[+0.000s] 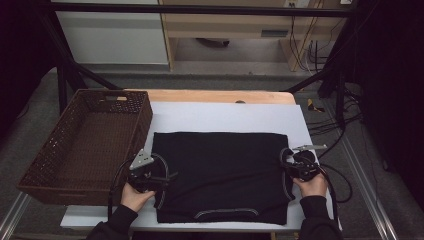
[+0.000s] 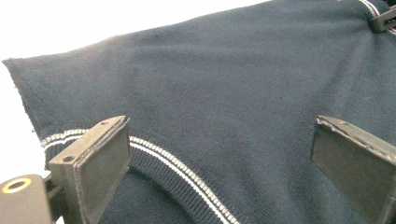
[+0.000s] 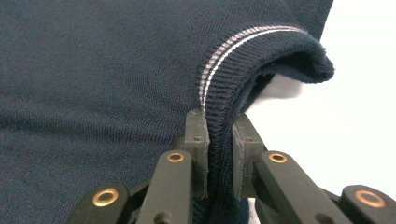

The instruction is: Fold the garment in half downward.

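A dark navy knitted garment point(image 1: 220, 175) lies flat on the white table sheet point(image 1: 225, 117), its ribbed edges trimmed with thin white stripes. At its left edge my left gripper point(image 1: 160, 181) stands open, its jaws spread wide over the knit point(image 2: 224, 107) and a striped ribbed band point(image 2: 187, 172). My right gripper point(image 1: 286, 170) is at the garment's right edge. It is shut on the striped ribbed edge point(image 3: 219, 93), which stands pinched and lifted between the two fingers point(image 3: 198, 135).
A dark brown wicker basket point(image 1: 45, 170) sits along the table's left side, with nothing showing inside it. Black cables point(image 1: 340, 185) trail off the right side. The wooden table edge point(image 1: 215, 96) lies beyond the sheet, with a shelf behind.
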